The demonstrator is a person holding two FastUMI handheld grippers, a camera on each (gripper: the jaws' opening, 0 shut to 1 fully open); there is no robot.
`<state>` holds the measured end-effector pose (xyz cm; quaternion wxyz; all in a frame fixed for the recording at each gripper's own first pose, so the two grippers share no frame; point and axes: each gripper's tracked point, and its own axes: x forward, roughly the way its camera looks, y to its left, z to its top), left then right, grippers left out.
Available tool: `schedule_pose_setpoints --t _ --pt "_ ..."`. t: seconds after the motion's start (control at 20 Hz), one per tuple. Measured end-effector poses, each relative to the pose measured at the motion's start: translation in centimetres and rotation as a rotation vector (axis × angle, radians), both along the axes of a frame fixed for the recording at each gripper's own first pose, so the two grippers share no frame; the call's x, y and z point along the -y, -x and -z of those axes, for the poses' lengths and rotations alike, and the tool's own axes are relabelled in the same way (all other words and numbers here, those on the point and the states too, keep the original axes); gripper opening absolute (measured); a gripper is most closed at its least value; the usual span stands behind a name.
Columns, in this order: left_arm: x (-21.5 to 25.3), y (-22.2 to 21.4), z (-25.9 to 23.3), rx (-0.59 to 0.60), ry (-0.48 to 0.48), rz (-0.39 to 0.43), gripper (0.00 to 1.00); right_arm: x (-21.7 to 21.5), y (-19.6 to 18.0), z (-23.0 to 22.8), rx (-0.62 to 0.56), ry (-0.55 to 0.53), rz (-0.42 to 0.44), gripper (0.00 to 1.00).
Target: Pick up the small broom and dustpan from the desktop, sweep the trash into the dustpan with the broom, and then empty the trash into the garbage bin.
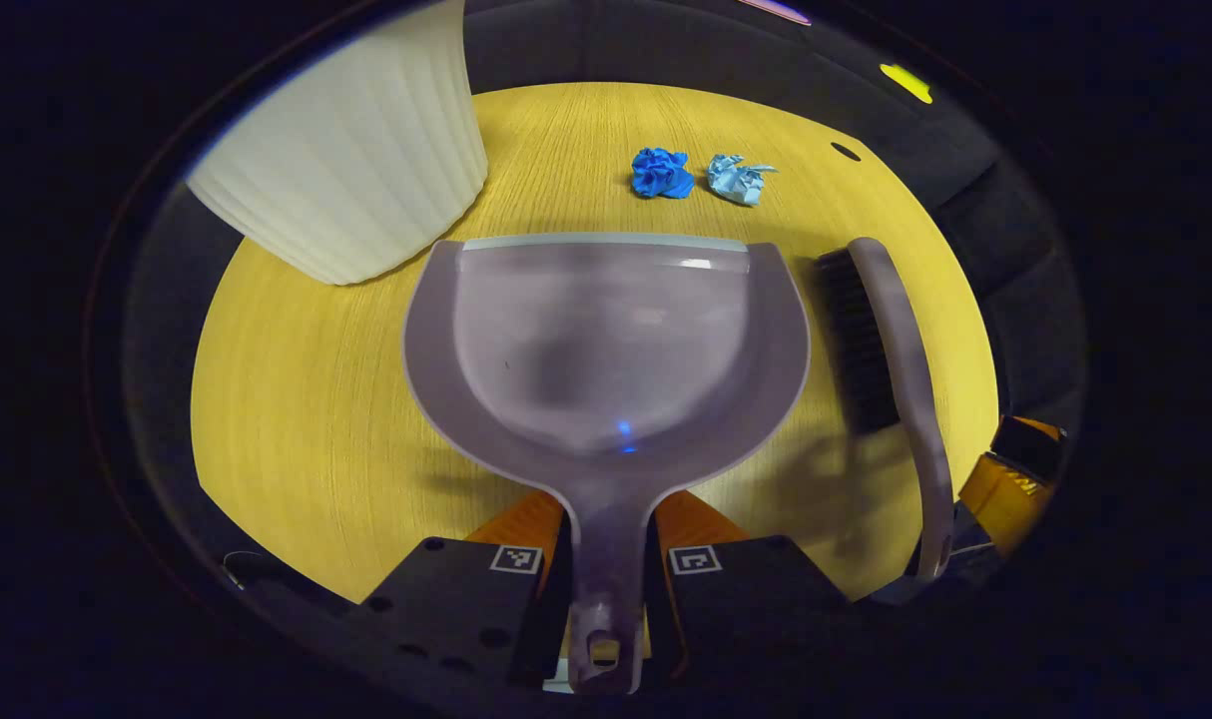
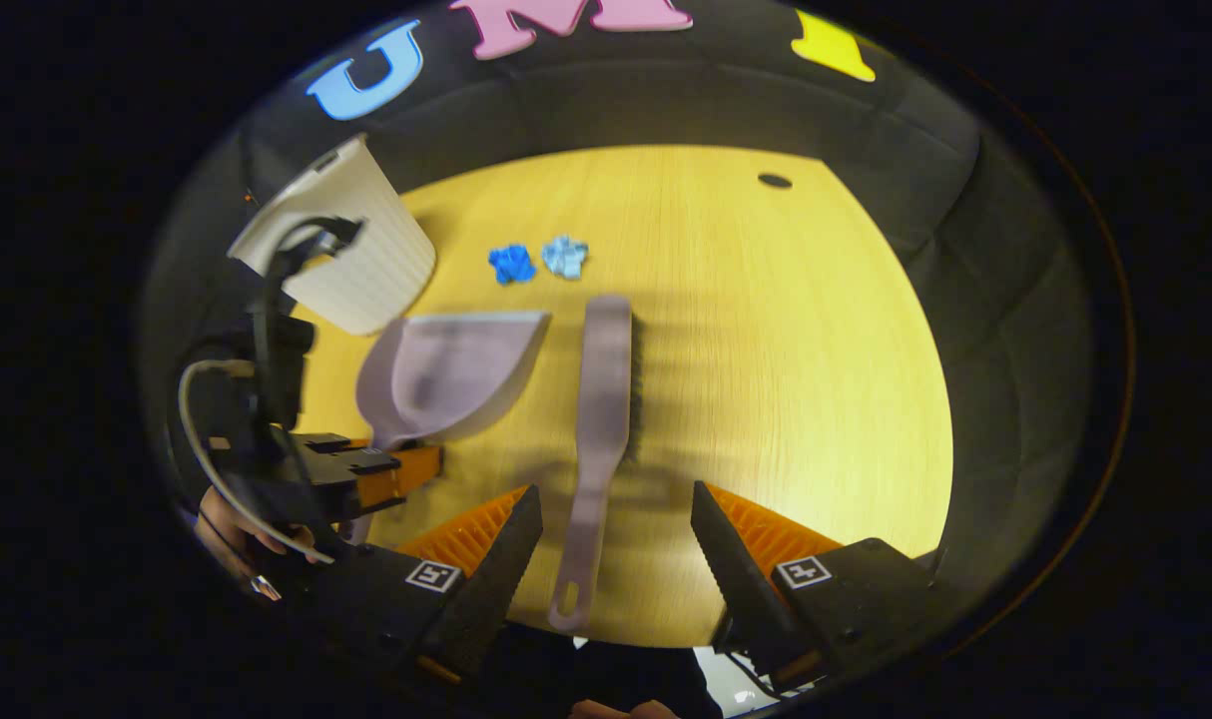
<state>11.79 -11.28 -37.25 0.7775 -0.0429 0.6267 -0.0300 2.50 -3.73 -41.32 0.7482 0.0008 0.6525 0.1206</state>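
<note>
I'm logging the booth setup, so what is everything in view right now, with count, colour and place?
dustpan: one, pale lilac, centre of table, handle between the left tool's fingers
broom: one, pale lilac with dark bristles, beside the dustpan
paper wads: two, dark blue and light blue, beyond the dustpan's lip
garbage bin: one, white, ribbed, far left of table
table: one, yellow wood grain
left tool: one, closed on the dustpan handle
right tool: one, open, straddling the broom handle
hand: one, holding the left tool

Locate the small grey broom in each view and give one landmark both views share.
Left gripper view: the small grey plastic broom lies right of centre, beside the dustpan.
Right gripper view: it lies at centre, handle toward the camera.
Shared landmark: the dark blue crumpled paper ball.
</note>
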Motion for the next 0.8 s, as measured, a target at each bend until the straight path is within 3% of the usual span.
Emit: schedule_pose_setpoints --t 0.2,0.35,0.4,0.45,0.6,0.65,0.7,0.75,0.8 --pt "-0.3 1.3 0.1 0.016 0.020 -0.041 0.30 -1.4 1.7 2.5 -0.130 0.054 -0.103 0.99" --pt "-0.4 1.2 0.0 0.046 0.023 -0.039 0.30 -1.5 1.9 3.8 -0.188 0.105 -0.125 0.97" --pt "-0.4 1.3 0.1 0.049 0.026 -0.043 0.30 -1.7 2.2 3.7 -0.220 0.101 -0.107 0.89" --pt "-0.4 1.2 0.1 0.056 0.027 -0.048 0.31 -1.9 2.2 3.9 -0.239 0.107 -0.089 0.89" --pt "-0.4 0.9 0.1 0.056 0.026 -0.075 0.31 -1.4 1.1 5.3 -0.223 0.153 -0.069 0.79" --pt "-0.4 0.9 0.1 0.057 0.024 -0.070 0.29 -1.5 0.9 5.9 -0.226 0.154 -0.068 0.69" --pt "-0.5 0.9 0.2 0.058 0.025 -0.065 0.29 -1.0 1.1 6.0 -0.259 0.169 -0.065 0.66" --pt "-0.5 0.9 0.1 0.057 0.027 -0.061 0.30 -1.2 0.8 5.9 -0.248 0.163 -0.041 0.46" --pt "-0.5 0.9 0.1 0.057 0.028 -0.057 0.30 -1.4 0.2 6.3 -0.233 0.159 -0.032 0.49"
